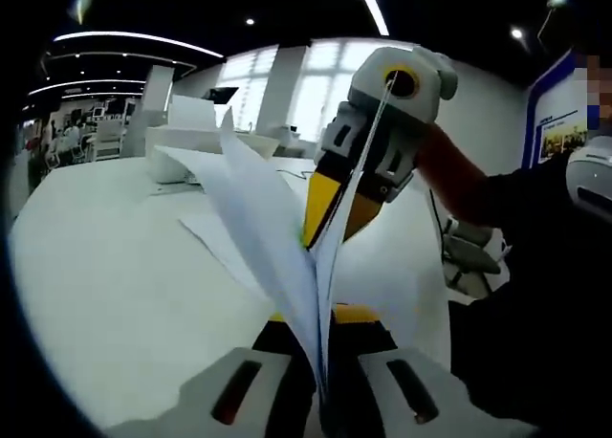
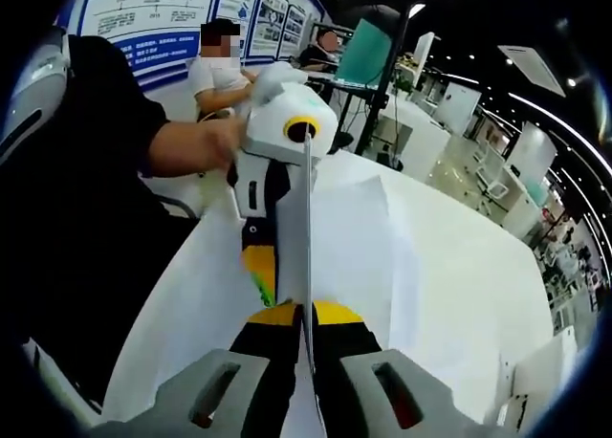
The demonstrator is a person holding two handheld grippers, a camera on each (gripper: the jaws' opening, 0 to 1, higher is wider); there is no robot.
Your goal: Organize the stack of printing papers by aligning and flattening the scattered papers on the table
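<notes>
The sheaf of papers (image 1: 277,237) stands on edge above the white counter (image 1: 105,285), pinched at opposite ends by 2 claws that face each other. In the left gripper view, the left claw (image 1: 322,361) is pressed together on the near edge of the papers, its grey jaws rising on either side of the sheets with yellow pads touching them. From that pinch the sheets fan apart, several curling away to the left of the sheaf's middle, 1 leaning to the right. At the far end of the papers the right claw (image 1: 337,213) grips them with its yellow-and-black jaws closed on the edge; a person's hand (image 1: 449,170) in a dark sleeve holds it.

In the right gripper view, the right claw (image 2: 308,333) is likewise clamped on the papers (image 2: 308,228), seen here almost edge-on as a thin upright line. Beyond the papers, the left claw (image 2: 260,266) meets the same sheaf from the opposite end, its white body held by a hand (image 2: 215,142). More sheets (image 2: 354,237) lie flat on the counter (image 2: 469,295) just right of the upright papers.

Far behind the papers in the left gripper view, a white box (image 1: 182,142) sits on the counter. A seated person (image 2: 222,70) shows beyond the papers, near wall posters (image 2: 143,12).
</notes>
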